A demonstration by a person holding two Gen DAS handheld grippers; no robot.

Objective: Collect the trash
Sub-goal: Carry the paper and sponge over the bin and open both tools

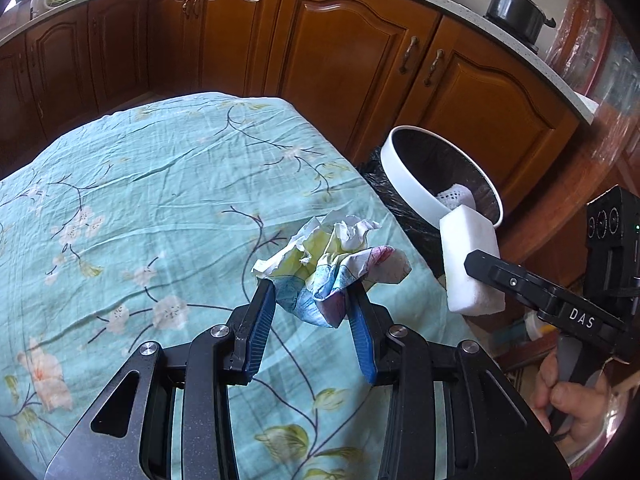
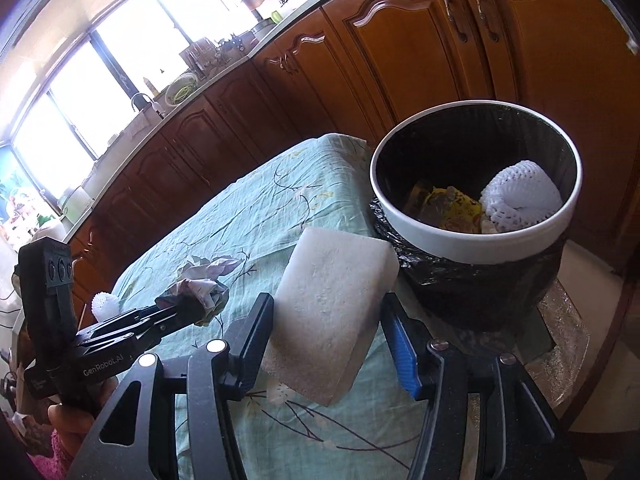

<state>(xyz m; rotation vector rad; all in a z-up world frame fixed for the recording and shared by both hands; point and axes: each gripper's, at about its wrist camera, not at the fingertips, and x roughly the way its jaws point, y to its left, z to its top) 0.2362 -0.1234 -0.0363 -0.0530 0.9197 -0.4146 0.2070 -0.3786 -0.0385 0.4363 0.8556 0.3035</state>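
**Trash status: paper wad, foam block, bin**

Crumpled paper wad, white with blue, yellow and pink print, is pinched above the teal tablecloth. White foam block, rectangular, is held tilted just beside the bin. White-rimmed bin, black-lined, upright; white foam net and yellowish wrappers are seen inside.

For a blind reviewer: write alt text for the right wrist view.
The right claw grips a white foam block just short of a white-rimmed trash bin lined in black, already holding a white foam net and yellow wrappers. At left, the left claw holds crumpled paper over the floral tablecloth.
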